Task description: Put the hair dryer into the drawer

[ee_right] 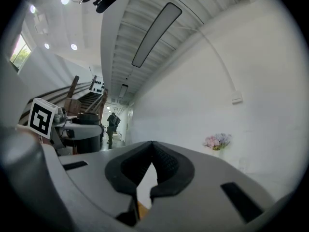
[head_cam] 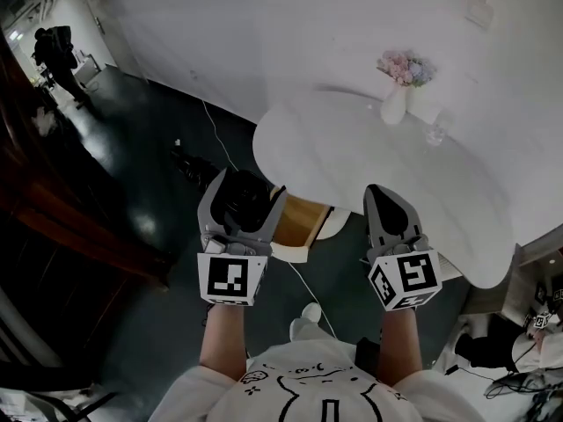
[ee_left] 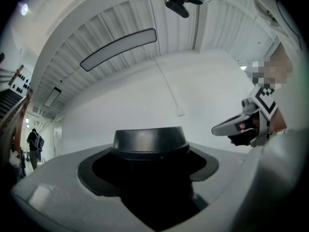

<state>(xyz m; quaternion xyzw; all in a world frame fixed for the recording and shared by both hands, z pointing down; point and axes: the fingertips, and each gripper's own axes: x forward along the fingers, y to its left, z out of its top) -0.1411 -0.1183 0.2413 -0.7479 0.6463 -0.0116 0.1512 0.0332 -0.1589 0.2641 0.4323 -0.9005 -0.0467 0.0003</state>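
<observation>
My left gripper (head_cam: 249,189) is held out in front of me, shut on a black hair dryer (head_cam: 243,199). In the left gripper view the dryer's round black end (ee_left: 149,141) fills the space between the jaws. My right gripper (head_cam: 380,192) hangs level with it to the right, its jaws closed together with nothing between them (ee_right: 152,151). Each gripper shows in the other's view: the right one (ee_left: 244,123), and the left one with the dryer (ee_right: 79,124). No drawer is plainly recognisable; a tan wooden surface (head_cam: 299,220) lies below, between the grippers.
A white round table (head_cam: 352,156) stands ahead, with a flower vase (head_cam: 398,84) and a glass (head_cam: 436,132) on it. A white wall (head_cam: 290,33) is behind. Dark wooden stairs (head_cam: 53,209) rise at left. A person (head_cam: 54,53) stands far down the hall. A cable (head_cam: 220,143) crosses the dark floor.
</observation>
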